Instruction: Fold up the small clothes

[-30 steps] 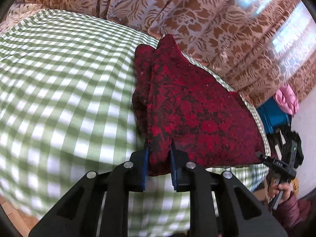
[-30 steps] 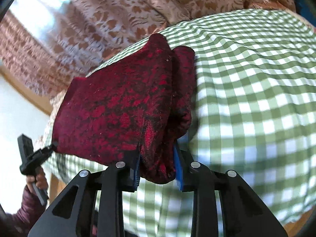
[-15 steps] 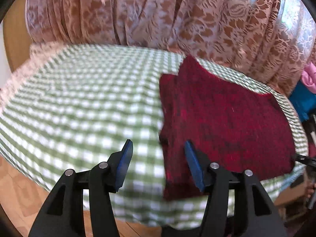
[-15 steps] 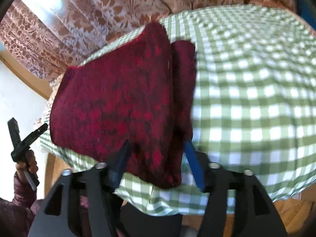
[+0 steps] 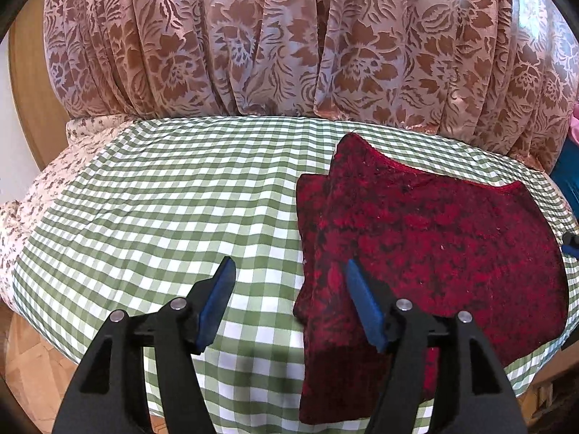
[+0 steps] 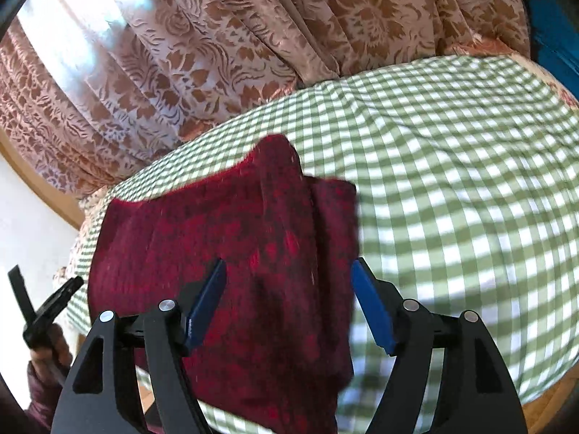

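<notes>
Both the left hand-held gripper (image 5: 289, 300) and right hand-held gripper (image 6: 287, 302), jaws just spread and pinching nothing, leave the folded red garment (image 5: 427, 238) flat on the checked counter (image 5: 163, 199), apparently to settle the fold.

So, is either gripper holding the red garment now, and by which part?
Nothing is held. The left gripper and right gripper both stand open, jaws just opened; the red garment lies folded on the checked cloth.

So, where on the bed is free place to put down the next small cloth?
The widest bare patch of the green checked cover lies between the red garment and the floral sheet at the far side. A narrower bare strip runs between the garment and the curtain. The garment's side, near the bed edge, is crowded.
</notes>
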Tool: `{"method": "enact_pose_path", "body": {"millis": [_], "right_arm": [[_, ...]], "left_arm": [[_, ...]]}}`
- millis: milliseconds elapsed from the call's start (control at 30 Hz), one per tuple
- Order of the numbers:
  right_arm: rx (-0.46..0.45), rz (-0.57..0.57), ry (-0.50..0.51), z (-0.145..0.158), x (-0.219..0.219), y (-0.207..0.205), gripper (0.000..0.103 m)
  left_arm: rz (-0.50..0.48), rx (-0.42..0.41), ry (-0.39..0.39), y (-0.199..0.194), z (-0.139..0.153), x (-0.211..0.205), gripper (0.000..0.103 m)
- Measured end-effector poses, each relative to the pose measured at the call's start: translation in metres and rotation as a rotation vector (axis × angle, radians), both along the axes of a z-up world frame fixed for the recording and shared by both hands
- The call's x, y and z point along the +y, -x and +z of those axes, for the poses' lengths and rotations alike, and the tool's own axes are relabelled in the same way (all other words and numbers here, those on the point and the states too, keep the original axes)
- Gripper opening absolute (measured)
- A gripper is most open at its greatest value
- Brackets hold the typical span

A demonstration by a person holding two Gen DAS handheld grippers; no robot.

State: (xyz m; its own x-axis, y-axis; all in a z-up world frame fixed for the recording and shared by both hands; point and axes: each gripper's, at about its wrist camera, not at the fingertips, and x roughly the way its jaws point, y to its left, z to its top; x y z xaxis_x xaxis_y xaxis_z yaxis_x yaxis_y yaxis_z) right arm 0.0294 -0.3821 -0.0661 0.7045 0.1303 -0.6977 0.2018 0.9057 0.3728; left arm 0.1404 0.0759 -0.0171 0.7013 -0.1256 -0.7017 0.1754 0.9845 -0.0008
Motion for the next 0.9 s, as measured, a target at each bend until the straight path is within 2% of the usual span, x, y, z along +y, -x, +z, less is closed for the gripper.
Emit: {"method": "enact_pose_path", "body": {"millis": [300,533,633,900], "right_arm": [[-0.019,-0.038,-0.010,0.004,-0.004,-0.043,0.070],[-0.021,-0.054,-0.021,0.003,-0.008,-0.053,0.070],[-0.017,-0.066,-0.020,0.003,-0.012,-0.056,0.070],[-0.009,-0.113,-0.044,0.001,-0.030,-0.075,0.070]], "left_arm": [[0.002,-0.017,-0.034,-0.007,0.003,-0.007,0.067],[-0.007,-0.009,-0.055,-0.018,-0.001,-0.014,0.070],[-0.021,0.008,-0.025,-0.030,-0.002,-0.013,0.070],[-0.033,0.177,0.212,-0.096,-0.013,-0.002,0.070]]}}
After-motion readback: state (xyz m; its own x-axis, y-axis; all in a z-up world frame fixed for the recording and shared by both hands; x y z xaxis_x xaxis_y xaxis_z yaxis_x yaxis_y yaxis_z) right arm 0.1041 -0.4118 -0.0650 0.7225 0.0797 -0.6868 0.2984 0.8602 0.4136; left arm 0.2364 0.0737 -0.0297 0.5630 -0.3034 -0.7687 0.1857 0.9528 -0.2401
